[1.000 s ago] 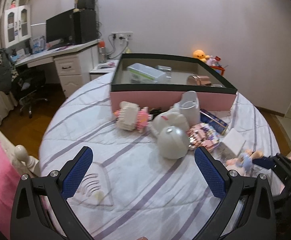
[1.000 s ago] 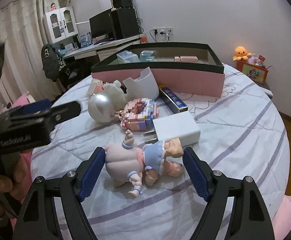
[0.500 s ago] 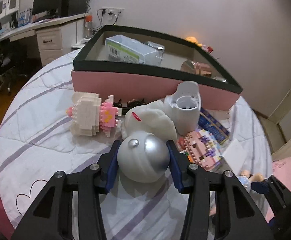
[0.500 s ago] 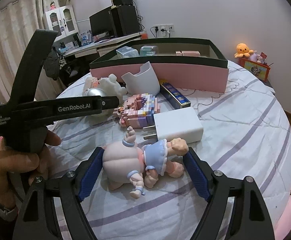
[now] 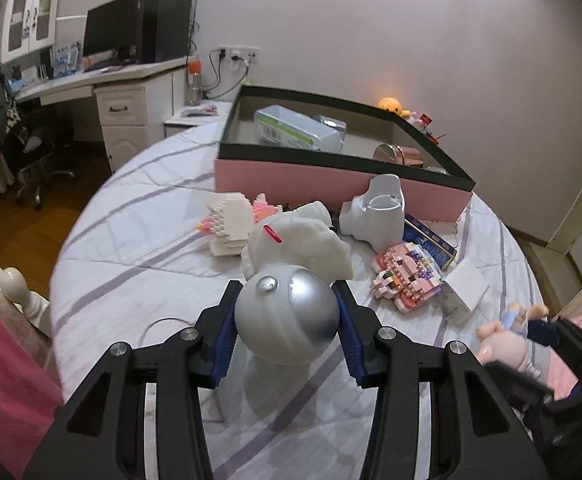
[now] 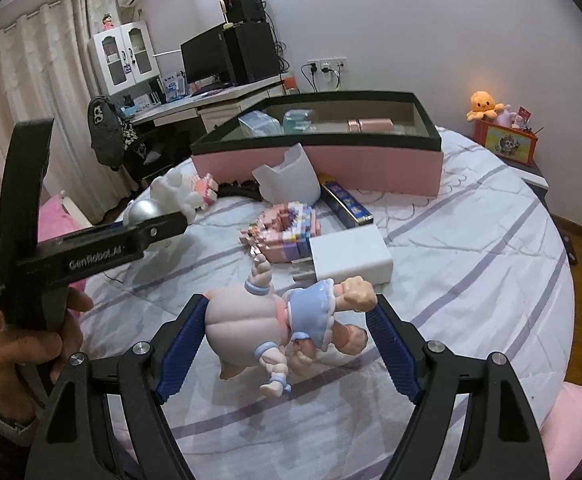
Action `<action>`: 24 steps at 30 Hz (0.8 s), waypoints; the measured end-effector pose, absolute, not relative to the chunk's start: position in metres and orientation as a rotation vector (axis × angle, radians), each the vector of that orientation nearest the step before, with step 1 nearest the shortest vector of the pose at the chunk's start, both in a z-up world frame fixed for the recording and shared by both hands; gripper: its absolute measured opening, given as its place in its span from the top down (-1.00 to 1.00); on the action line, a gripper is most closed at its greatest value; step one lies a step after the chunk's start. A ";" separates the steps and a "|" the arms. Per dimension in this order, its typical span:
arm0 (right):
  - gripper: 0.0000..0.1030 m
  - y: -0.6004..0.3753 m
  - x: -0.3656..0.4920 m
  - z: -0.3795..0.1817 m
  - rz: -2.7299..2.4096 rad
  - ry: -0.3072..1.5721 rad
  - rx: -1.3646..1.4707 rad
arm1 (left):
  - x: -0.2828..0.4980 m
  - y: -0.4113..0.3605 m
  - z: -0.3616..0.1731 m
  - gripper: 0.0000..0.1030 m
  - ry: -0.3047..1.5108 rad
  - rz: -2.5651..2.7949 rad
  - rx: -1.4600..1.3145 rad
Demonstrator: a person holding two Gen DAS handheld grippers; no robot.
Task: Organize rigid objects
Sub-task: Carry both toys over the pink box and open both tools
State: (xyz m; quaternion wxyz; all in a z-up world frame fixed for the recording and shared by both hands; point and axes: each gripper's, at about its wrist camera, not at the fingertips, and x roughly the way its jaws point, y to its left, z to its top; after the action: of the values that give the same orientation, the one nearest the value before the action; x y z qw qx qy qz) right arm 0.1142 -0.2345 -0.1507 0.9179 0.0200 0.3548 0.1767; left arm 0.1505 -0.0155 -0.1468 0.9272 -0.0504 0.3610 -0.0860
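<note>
My left gripper [image 5: 287, 308] is shut on the silver dome [image 5: 287, 316] of a white rabbit figure [image 5: 295, 240] and holds it above the bed. My right gripper [image 6: 287, 320] is shut on a pink doll in a blue dress [image 6: 279, 324], lifted off the cover. The pink box with a dark rim [image 5: 331, 178] stands at the back of the round bed; it holds a clear plastic case [image 5: 291, 130] and a rose-gold tin [image 5: 395, 154]. The box also shows in the right wrist view [image 6: 315, 158].
On the striped cover [image 5: 151, 248] lie a white block figure [image 5: 229, 226], a white cup-shaped holder [image 5: 375, 216], a pink block figure [image 6: 283, 232], a blue box [image 6: 347, 204] and a white charger [image 6: 351, 256]. A desk [image 5: 103, 76] and chair stand far left.
My left gripper moved in from open, closed on the silver dome and raised the rabbit figure. My right gripper closed on the doll and lifted it off the cover.
</note>
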 end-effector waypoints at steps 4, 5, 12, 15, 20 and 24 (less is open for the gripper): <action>-0.57 -0.231 0.113 -0.138 0.370 0.704 0.030 | 0.142 -0.010 -0.132 0.11 0.699 -0.169 -0.094; -0.57 -0.230 0.113 -0.133 0.372 0.696 0.024 | 0.141 -0.009 -0.129 0.11 0.692 -0.168 -0.093; -0.57 -0.226 0.124 -0.113 0.387 0.659 0.000 | 0.140 -0.003 -0.108 0.11 0.646 -0.167 -0.076; -0.57 -0.223 0.137 -0.100 0.396 0.636 -0.023 | 0.148 -0.003 -0.097 0.11 0.627 -0.177 -0.075; -0.57 -0.228 0.171 -0.070 0.388 0.580 -0.042 | 0.177 -0.005 -0.067 0.11 0.567 -0.193 -0.047; -0.57 -0.237 0.217 -0.047 0.371 0.561 -0.035 | 0.219 -0.007 -0.048 0.11 0.555 -0.210 -0.036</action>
State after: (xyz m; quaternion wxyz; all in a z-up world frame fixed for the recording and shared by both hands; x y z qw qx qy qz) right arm 0.2172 -0.2372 -0.0469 0.9439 -0.0173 0.2751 0.1820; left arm 0.2193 -0.0070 -0.0484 0.9562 -0.0178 0.2733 -0.1033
